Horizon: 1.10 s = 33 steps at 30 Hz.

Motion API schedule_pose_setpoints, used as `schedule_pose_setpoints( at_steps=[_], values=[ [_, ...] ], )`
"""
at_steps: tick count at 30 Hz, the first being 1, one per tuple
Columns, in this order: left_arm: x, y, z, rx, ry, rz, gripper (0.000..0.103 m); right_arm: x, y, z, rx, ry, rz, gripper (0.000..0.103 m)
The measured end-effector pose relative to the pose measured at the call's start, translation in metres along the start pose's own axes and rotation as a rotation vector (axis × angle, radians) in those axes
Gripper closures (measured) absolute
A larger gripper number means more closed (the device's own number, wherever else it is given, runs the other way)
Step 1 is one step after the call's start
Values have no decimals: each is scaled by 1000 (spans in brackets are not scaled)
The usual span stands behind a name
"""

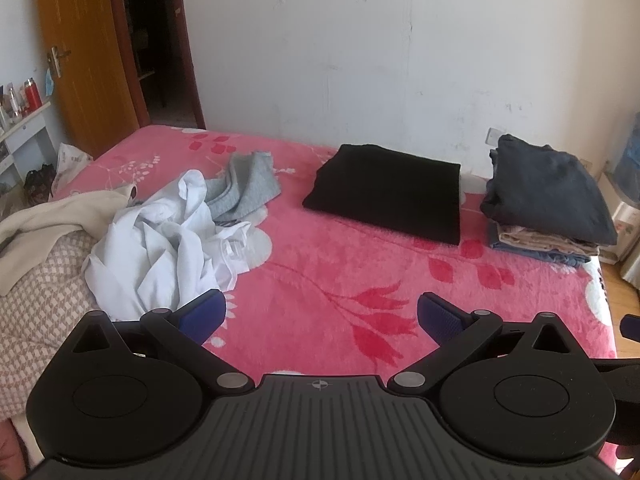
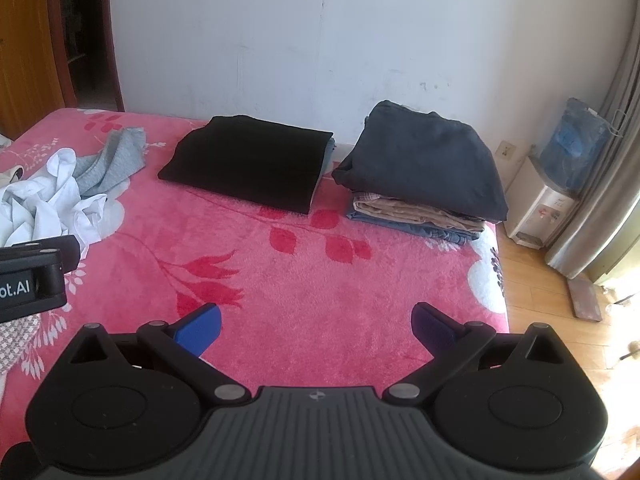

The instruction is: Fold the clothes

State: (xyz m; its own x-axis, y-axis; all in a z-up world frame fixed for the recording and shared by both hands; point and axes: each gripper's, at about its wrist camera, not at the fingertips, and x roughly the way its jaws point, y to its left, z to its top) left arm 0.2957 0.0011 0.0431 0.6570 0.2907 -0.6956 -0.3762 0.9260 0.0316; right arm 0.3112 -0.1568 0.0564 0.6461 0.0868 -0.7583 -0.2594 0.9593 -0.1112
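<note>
A bed point(image 1: 320, 264) covered by a pink blanket with red flowers and white patches fills both views, and every item is placed here relative to the folded black garment point(image 1: 384, 192) lying flat near the far edge of the bed, close to the white wall point(image 1: 360, 40).

To the right of the black garment, apart from it, stands a stack of folded clothes point(image 2: 424, 172): a dark grey piece on top, tan and blue layers below. Beyond that stack, off the bed, a water dispenser point(image 2: 544, 204) stands by a curtain.

To the left of the black garment lies the unfolded laundry: a crumpled grey knit garment point(image 1: 244, 184), and nearer the camera a rumpled white shirt point(image 1: 168, 240) touching it. Further left still, a cream garment point(image 1: 48, 220) drapes over a beige checked cloth point(image 1: 36, 312). A wooden door point(image 1: 80, 48) stands open behind that pile.

The left gripper point(image 1: 322, 318) hovers over bare blanket in front of the black garment, its blue-padded fingers point(image 1: 204, 314) spread wide and holding nothing; the left one sits just beside the white shirt's hem.

The right gripper point(image 2: 318, 326) also hangs above bare blanket in front of the black garment, fingers point(image 2: 200, 328) wide apart and empty. The left gripper's black body shows at this view's left edge.
</note>
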Motion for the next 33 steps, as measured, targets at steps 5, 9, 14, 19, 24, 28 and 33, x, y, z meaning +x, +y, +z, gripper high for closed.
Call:
schedule_pose_setpoints(
  at_steps=[5,9,14,19,24,28,33],
  values=[
    [0,0,0,3,-1,-5,0,1,-1,0,2,1,-4,0],
    [1,-1,-1,7,0,-10,0,1,-2,1,5,4,-5,0],
    [1,-2,-1,11,5,-14,0,1,-1,0,6,5,-9,0],
    [2,-2,-1,10,7,-16,0,1,-2,0,6,5,-13,0],
    [2,-3,-2,10,11,-17,0,1,-2,0,7,6,-16,0],
    [3,-3,-3,9,14,-20,0,1,-1,0,8,6,-18,0],
    [4,-3,-3,9,15,-21,0,1,-1,0,8,6,-21,0]
  ],
)
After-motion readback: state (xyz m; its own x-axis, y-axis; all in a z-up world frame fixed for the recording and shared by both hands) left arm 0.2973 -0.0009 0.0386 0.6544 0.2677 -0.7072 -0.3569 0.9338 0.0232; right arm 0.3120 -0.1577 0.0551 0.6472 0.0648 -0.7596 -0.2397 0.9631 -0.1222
